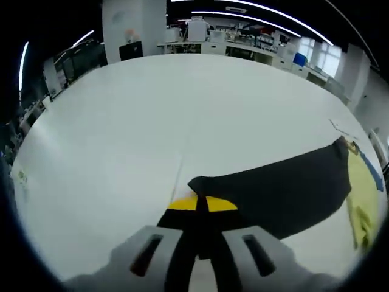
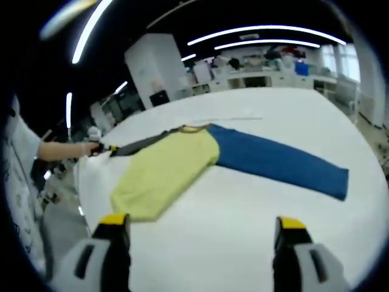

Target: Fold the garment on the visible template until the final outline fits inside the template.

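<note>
My left gripper is low over the broad white table, its grey jaws with yellow tips pressed together on the end of the garment's black sleeve, which stretches away to the right across the tabletop. In the left gripper view the sleeve runs out to the pale yellow body of the long-sleeved shirt, with a sliver of blue at its far edge. My right gripper hovers above the table with its jaws standing wide apart, nothing between them, pointing toward the shirt from the other side. In the right gripper view the yellow body lies flat near the middle of the table, the blue sleeve spread out straight to the right, and the black sleeve drawn off to the left, where my left hand holds the other gripper at the table's edge.
</note>
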Motion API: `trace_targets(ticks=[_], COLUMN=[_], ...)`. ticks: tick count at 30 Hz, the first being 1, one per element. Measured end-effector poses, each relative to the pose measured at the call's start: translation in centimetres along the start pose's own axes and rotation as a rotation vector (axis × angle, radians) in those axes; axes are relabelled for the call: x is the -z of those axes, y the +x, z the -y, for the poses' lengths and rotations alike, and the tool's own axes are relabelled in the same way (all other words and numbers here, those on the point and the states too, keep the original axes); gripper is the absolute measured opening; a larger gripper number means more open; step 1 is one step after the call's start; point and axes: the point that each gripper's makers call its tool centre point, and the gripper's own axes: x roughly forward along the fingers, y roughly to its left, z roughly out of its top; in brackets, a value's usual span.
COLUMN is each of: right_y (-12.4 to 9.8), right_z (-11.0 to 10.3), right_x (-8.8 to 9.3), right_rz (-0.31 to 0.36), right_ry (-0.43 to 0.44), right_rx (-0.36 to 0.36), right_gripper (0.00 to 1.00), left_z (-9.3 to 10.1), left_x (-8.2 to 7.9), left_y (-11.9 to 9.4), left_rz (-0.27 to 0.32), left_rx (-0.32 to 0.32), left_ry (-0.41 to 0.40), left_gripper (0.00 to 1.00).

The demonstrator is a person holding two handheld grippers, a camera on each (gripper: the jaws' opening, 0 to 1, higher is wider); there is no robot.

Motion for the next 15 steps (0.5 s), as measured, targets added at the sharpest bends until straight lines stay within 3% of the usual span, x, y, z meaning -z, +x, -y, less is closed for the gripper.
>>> trace_targets(ticks=[6, 8, 10, 11, 12, 13, 14, 15], right_y=[0.2, 0.3, 0.3, 0.3, 0.3, 0.3, 0.3, 0.3], right_z=[-0.1, -0.2, -0.2, -0.2, -0.2, -0.4, -0.4, -0.5], right_x=[0.1, -0.1, -0.3, -0.3, -0.3, -0.2, -0.2, -0.2], right_rz=[-0.011, -0.006, -0.002, -0.002, -0.003, -0.002, -0.001, 0.0], right_ry=[-0.008, -0.008, -0.009, -0.011, -0.011, -0.014, -0.014, -0.014], right_rx=[-0.007, -0.009, -0.011, -0.01, -0.012, -0.016, -0.017, -0.018], right_gripper=[0.99, 0.99, 0.99, 0.99, 0.99, 0.99, 0.99, 0.99], left_z=[0.0, 0.0, 0.3, 0.3, 0.4, 0.5, 2.0, 2.1], left_x=[0.2, 0.1, 0.5, -0.4, 0.2, 0.3, -0.4, -0.2], left_y=[-0.3, -0.3, -0.3, -0.1, -0.3, -0.4, -1.5, -1.8], left_rz=[-0.014, -0.005, -0.026, 0.027, -0.005, -0.015, 0.055, 0.048], left_rx=[-0.004, 0.008, 0.026, 0.038, 0.031, 0.048, 0.132, 0.138], left_ry=[0.008, 0.005, -0.03, -0.007, -0.023, 0.008, 0.013, -0.004], left_gripper=[0.0, 0.05, 0.23, 0.31, 0.38, 0.52, 0.53, 0.59])
